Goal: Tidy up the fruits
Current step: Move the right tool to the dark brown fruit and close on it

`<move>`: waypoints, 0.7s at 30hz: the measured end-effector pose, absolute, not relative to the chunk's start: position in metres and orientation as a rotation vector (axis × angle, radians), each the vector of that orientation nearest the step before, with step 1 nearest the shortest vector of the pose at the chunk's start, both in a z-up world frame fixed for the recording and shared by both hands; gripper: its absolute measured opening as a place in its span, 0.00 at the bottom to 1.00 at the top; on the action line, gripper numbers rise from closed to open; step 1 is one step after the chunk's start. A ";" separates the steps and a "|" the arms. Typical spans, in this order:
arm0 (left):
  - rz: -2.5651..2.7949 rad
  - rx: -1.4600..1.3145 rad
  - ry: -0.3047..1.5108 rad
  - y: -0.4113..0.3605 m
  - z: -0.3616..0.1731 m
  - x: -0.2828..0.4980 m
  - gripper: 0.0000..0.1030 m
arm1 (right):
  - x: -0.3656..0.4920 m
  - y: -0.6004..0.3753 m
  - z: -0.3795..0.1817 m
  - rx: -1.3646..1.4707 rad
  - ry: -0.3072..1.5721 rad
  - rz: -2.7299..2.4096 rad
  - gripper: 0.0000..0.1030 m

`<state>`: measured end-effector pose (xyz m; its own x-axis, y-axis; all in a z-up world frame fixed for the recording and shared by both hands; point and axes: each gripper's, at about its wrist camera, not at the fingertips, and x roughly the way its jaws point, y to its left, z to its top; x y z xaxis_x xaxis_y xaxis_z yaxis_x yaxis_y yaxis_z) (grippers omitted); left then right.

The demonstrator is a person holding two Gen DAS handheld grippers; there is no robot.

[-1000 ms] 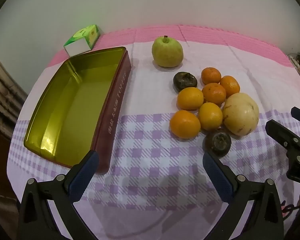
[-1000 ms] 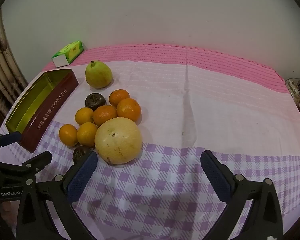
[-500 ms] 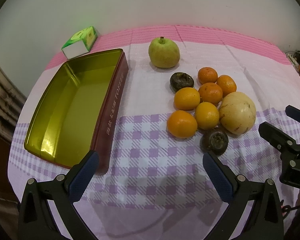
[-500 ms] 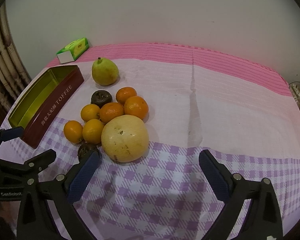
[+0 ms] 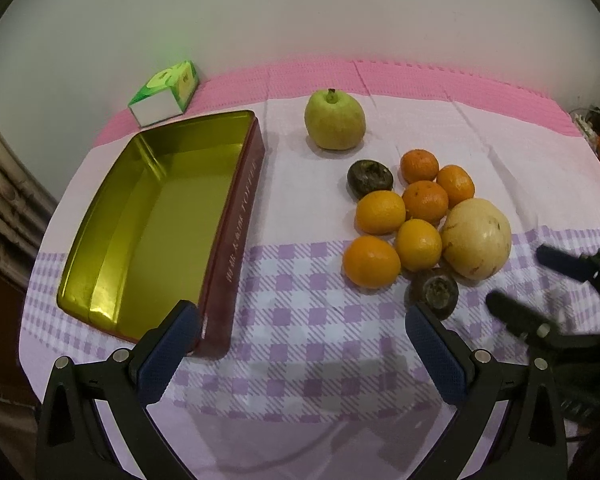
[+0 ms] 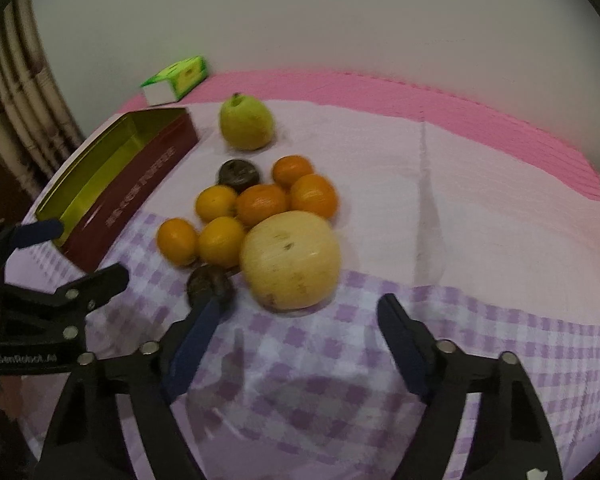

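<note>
From the left wrist, the left gripper [image 5: 302,334] hangs spread wide and empty over the checked cloth [image 5: 300,344], its left finger over the near corner of the empty gold tin [image 5: 100,236]. The fruit sits in a cluster right of the tin: a pear [image 5: 335,125] alone at the back, six oranges [image 5: 419,245], two dark fruits [image 5: 435,291] and a big pale melon [image 5: 477,239]. From the right wrist, the right gripper [image 6: 300,320] has just been closing and now stands half spread, with nothing pinched; the melon [image 6: 291,260] lies just ahead of its tips, not yet between them. The melon looks heavy, hard and smooth, likely to slip, so take it across its widest middle. The oranges [image 6: 221,241] seem light and slightly soft, easily rolled; grip them gently at the sides.
</note>
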<state>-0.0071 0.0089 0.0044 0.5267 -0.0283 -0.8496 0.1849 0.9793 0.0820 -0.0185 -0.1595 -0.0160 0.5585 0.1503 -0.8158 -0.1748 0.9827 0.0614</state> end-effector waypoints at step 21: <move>-0.062 0.105 0.998 0.061 0.025 0.014 0.99 | -0.007 -0.107 -0.049 -0.056 1.072 0.289 0.46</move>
<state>0.0144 0.0606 0.0247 0.5409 -0.0042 -0.8411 0.1002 0.9932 0.0594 -0.0070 -0.1071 -0.0492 0.4442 0.2057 -0.8720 -0.2602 0.9609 0.0941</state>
